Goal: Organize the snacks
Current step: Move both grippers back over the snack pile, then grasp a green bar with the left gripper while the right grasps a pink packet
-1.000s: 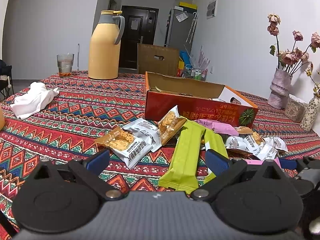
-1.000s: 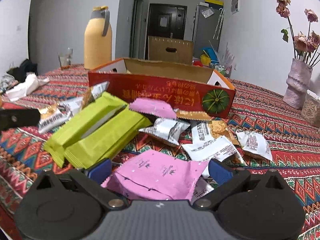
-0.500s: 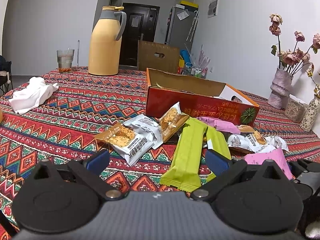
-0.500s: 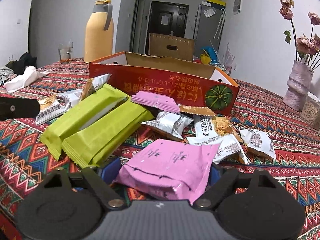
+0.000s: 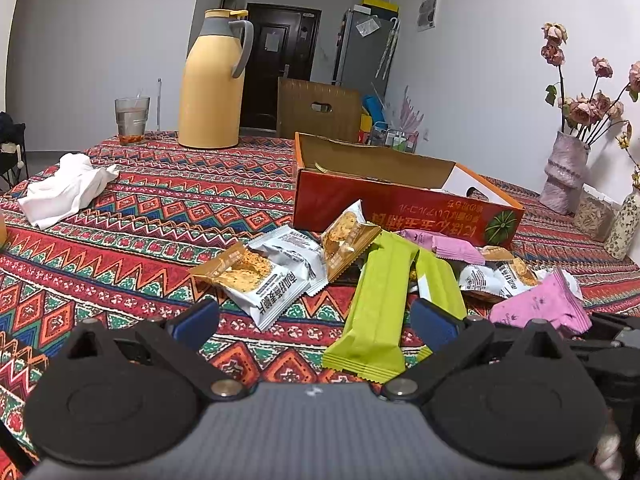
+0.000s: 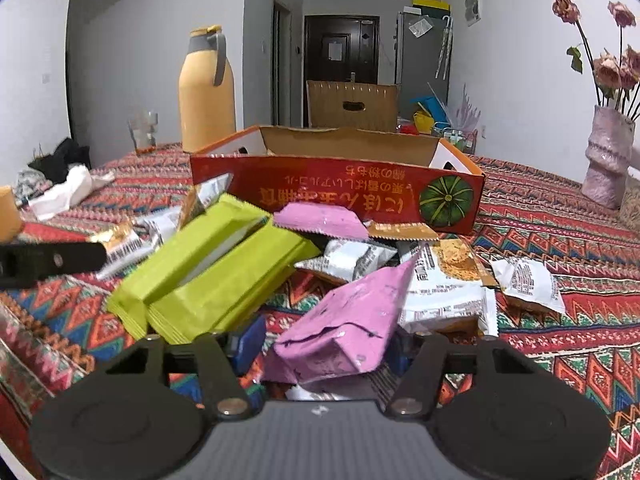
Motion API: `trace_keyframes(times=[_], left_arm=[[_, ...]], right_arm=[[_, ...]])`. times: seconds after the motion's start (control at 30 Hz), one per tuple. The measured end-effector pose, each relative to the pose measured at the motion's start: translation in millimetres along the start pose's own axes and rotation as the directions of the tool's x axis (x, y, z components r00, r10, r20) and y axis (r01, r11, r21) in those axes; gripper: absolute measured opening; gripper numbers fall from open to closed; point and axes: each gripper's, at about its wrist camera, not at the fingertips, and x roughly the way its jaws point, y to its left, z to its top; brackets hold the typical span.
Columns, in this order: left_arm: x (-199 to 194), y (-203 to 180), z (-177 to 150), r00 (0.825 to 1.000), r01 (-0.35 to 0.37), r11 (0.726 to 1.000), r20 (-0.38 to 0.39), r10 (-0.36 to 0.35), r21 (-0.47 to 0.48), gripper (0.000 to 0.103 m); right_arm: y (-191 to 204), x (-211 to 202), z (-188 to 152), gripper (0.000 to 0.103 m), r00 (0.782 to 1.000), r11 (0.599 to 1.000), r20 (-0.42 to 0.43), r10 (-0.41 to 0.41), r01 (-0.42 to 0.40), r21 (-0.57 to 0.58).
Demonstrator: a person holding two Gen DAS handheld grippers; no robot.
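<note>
An open red cardboard box (image 5: 400,204) (image 6: 336,188) stands on the patterned tablecloth, with a pile of snack packets in front of it. My right gripper (image 6: 322,350) is shut on a pink packet (image 6: 344,324), lifted and crumpled between the jaws; it also shows in the left wrist view (image 5: 540,306). Two green bars (image 6: 212,276) (image 5: 380,300) lie left of it. A second pink packet (image 6: 320,220) leans by the box. White and orange cracker packets (image 5: 260,276) (image 6: 444,292) lie around. My left gripper (image 5: 314,320) is open and empty, low over the cloth before the pile.
A yellow thermos (image 5: 212,84) and a glass (image 5: 131,120) stand at the far side. A white cloth (image 5: 68,188) lies at the left. A vase of dried flowers (image 5: 564,176) and jars stand at the right. A brown carton (image 5: 320,110) stands beyond the table.
My right gripper closed on the pink packet and raised it off the cloth, crumpling it. My left gripper stayed open and shifted only slightly.
</note>
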Motion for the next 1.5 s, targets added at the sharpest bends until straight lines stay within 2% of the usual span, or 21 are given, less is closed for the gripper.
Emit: trace_keyframes(times=[0.07, 0.2, 0.23, 0.33, 0.63, 0.9, 1.03, 1.17, 1.23, 1.43, 1.5], left_arm=[[0, 0, 0, 1.000, -0.001, 1.000, 0.000, 0.001, 0.001, 0.103], [0, 0, 0, 1.000, -0.002, 1.000, 0.002, 0.002, 0.001, 0.103], [0, 0, 0, 1.000, -0.003, 1.000, 0.002, 0.003, 0.001, 0.103], [1, 0, 0, 1.000, -0.004, 1.000, 0.000, 0.004, 0.003, 0.103], [10, -11, 5, 1.000, -0.003, 1.000, -0.019, 0.003, 0.021, 0.103], [31, -32, 15, 0.999, -0.017, 0.997, -0.047, 0.020, 0.075, 0.103], [48, -43, 18, 0.996, -0.026, 0.995, -0.080, 0.034, 0.097, 0.099], [63, -50, 19, 0.992, -0.032, 0.994, -0.121, 0.045, 0.106, 0.087], [69, -54, 18, 0.990, -0.033, 0.993, -0.135, 0.049, 0.115, 0.084], [79, -56, 16, 0.985, -0.022, 0.992, -0.165, 0.042, 0.122, 0.068], [84, -54, 14, 0.981, 0.003, 0.994, -0.193, 0.019, 0.112, 0.048]], right_arm=[[-2, 1, 4, 0.043, 1.000, 1.000, 0.000, 0.011, -0.011, 0.016], [-3, 5, 9, 0.034, 0.999, 0.999, -0.015, 0.033, -0.033, 0.034], [-2, 5, 9, 0.027, 0.999, 0.999, -0.017, 0.039, -0.038, 0.036], [-5, 4, 9, 0.020, 0.998, 0.997, -0.010, 0.064, -0.063, 0.052], [-19, -6, 19, 0.019, 0.995, 0.992, 0.056, 0.078, -0.083, 0.100], [-43, -15, 31, 0.019, 0.990, 0.989, 0.138, 0.043, -0.062, 0.134], [-59, -13, 34, 0.019, 0.988, 0.987, 0.157, 0.012, -0.037, 0.157], [-74, -7, 36, 0.019, 0.987, 0.983, 0.162, -0.007, -0.023, 0.180], [-80, -4, 36, 0.019, 0.987, 0.981, 0.162, -0.006, -0.025, 0.191], [-86, 8, 33, 0.019, 0.988, 0.977, 0.154, 0.026, -0.058, 0.206], [-87, 9, 32, 0.019, 0.987, 0.975, 0.154, 0.034, -0.067, 0.210]])
